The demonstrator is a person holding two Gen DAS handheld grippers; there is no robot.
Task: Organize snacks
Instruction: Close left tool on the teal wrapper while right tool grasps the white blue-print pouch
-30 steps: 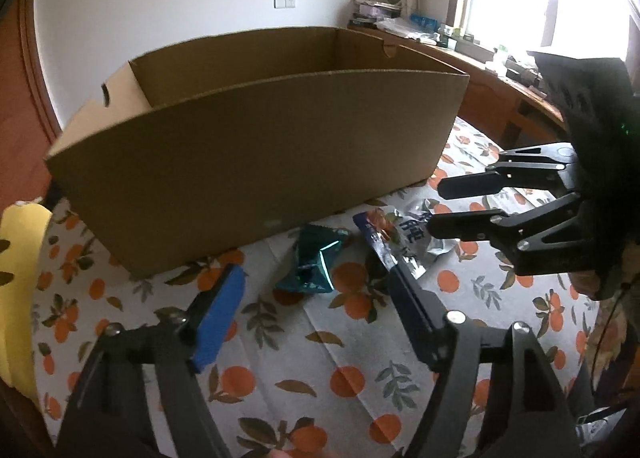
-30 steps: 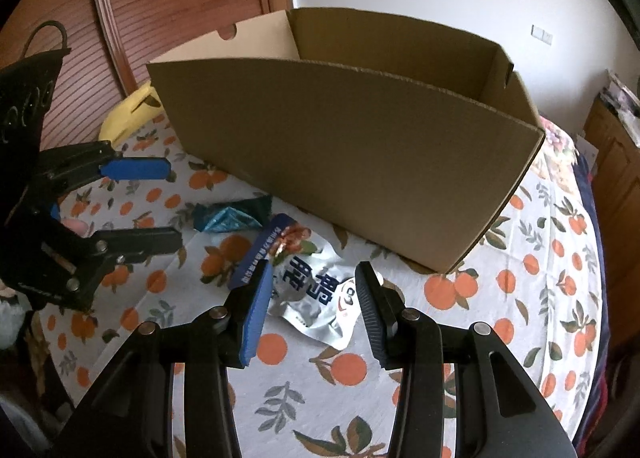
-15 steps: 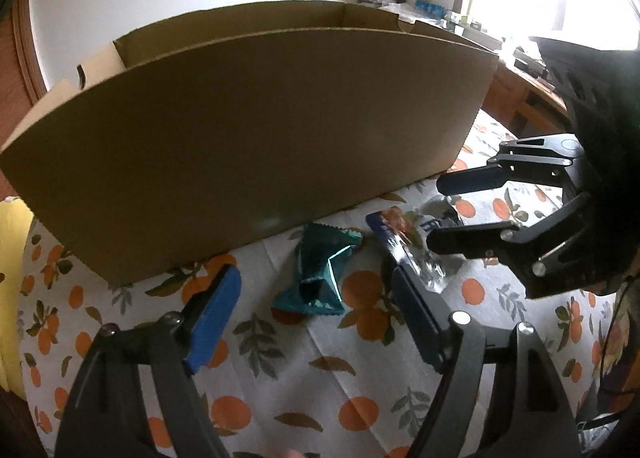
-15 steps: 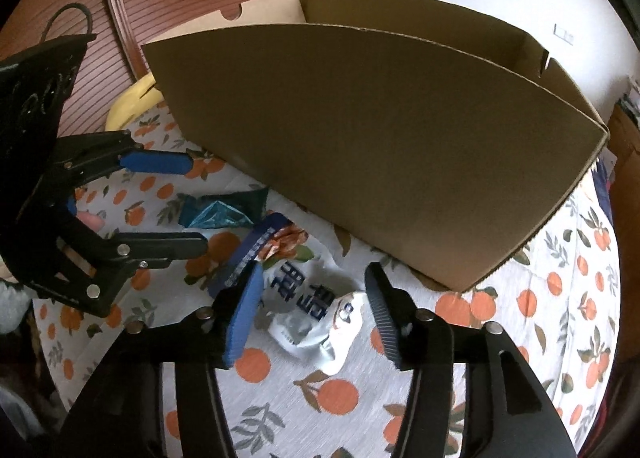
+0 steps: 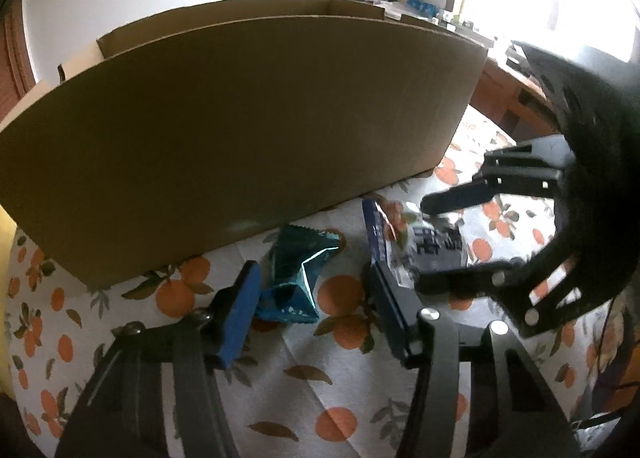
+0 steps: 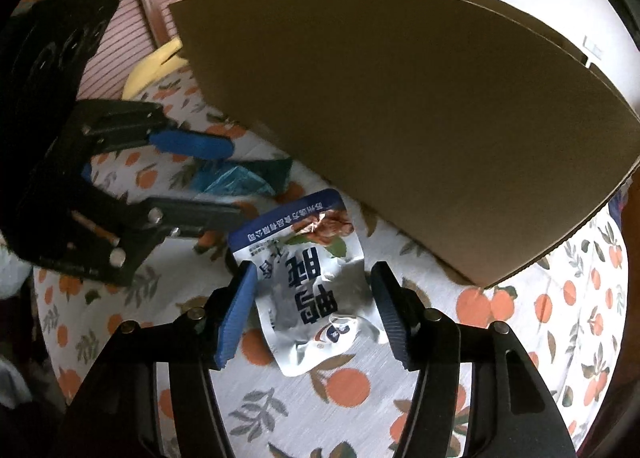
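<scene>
1. Left wrist view: the left gripper (image 5: 316, 302) straddles the crinkled teal foil snack packet (image 5: 298, 278), which lies on the orange-patterned table (image 5: 360, 390) just in front of the tall brown cardboard box (image 5: 240, 138). Its jaws have just been closing, packet between them, pads not yet pressing.
2. The packet's long axis runs away from the jaws toward the box, so they close across its narrow width.
3. The right gripper (image 6: 316, 314) brackets the silver-and-blue snack pouch (image 6: 308, 286), jaws just opening, not gripping; the pouch's blue end points toward the box.
</scene>
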